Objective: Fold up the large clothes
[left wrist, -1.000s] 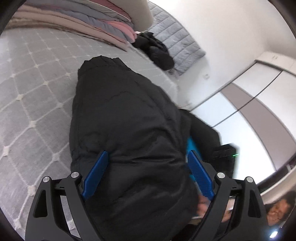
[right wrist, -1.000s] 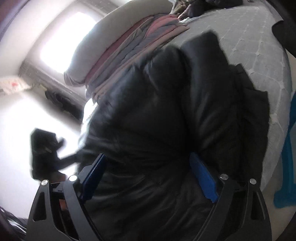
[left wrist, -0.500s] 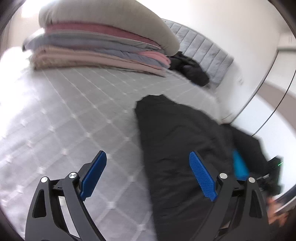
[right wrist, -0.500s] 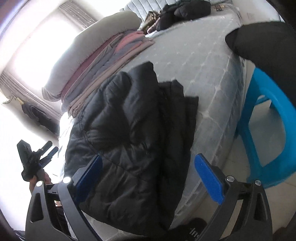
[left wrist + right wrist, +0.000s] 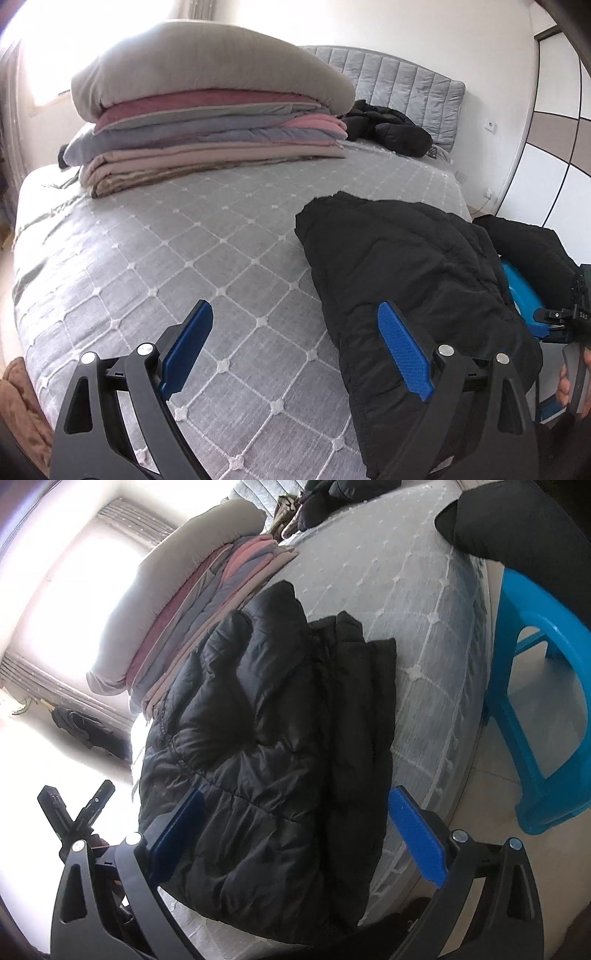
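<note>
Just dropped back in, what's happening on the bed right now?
A person holds a pair of tongs in each hand over the bed. The black jacket lies folded in a bundle near the bed's edge, and neither pair grips it: the left tongs and right tongs both stand open above it. A blanket stack sits farther back, and a blue stool stands beside the bed.

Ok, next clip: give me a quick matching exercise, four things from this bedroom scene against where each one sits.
Things:
1. black puffer jacket
2. stack of folded blankets
3. blue plastic stool
4. second dark jacket

Places:
a. on the floor beside the bed
b. crumpled near the headboard
c. folded at the bed's near edge
d. piled at the bed's far side, by the window

Pairs: 1-c, 2-d, 3-a, 4-b
</note>
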Action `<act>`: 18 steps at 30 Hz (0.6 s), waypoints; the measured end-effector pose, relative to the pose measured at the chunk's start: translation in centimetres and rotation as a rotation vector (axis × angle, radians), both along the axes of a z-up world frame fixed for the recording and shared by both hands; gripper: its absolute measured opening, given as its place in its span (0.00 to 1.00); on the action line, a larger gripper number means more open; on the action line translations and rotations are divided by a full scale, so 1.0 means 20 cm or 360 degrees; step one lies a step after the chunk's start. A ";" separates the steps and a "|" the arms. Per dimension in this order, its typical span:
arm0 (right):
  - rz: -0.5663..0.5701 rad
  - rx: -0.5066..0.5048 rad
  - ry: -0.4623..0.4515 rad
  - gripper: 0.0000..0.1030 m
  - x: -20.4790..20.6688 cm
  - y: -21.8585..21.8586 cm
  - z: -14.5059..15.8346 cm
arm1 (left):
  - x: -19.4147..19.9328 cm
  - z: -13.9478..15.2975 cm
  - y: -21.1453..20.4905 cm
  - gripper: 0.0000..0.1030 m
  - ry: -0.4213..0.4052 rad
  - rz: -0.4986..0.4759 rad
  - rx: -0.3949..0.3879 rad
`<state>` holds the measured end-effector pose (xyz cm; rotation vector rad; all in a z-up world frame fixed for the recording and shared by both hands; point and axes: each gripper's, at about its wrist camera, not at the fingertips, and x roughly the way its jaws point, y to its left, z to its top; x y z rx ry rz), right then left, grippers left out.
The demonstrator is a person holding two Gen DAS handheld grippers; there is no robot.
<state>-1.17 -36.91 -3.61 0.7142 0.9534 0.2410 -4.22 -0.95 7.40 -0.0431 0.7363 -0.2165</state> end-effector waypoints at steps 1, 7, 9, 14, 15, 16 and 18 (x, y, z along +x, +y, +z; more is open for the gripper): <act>0.0001 0.0008 0.0001 0.93 0.00 0.00 0.00 | 0.00 -0.01 0.00 0.85 0.0014 0.0003 0.0008; 0.0009 0.0053 0.0021 0.93 0.02 -0.02 -0.05 | 0.01 -0.05 -0.08 0.85 0.0005 -0.0014 0.0162; 0.0013 0.0067 0.0032 0.93 0.04 -0.03 -0.06 | 0.01 -0.06 -0.09 0.85 0.0012 -0.0017 0.0190; 0.0020 0.0100 0.0049 0.93 0.07 -0.06 -0.10 | 0.01 -0.09 -0.16 0.85 0.0007 -0.0046 0.0292; 0.0025 0.0108 0.0054 0.93 0.08 -0.06 -0.11 | 0.02 -0.10 -0.16 0.85 0.0029 -0.0054 0.0272; 0.0030 0.0124 0.0057 0.93 0.09 -0.06 -0.11 | 0.03 -0.11 -0.15 0.85 0.0066 -0.0066 0.0228; 0.0036 0.0155 0.0055 0.93 0.10 -0.07 -0.12 | 0.06 -0.12 -0.14 0.85 0.0136 -0.0080 0.0138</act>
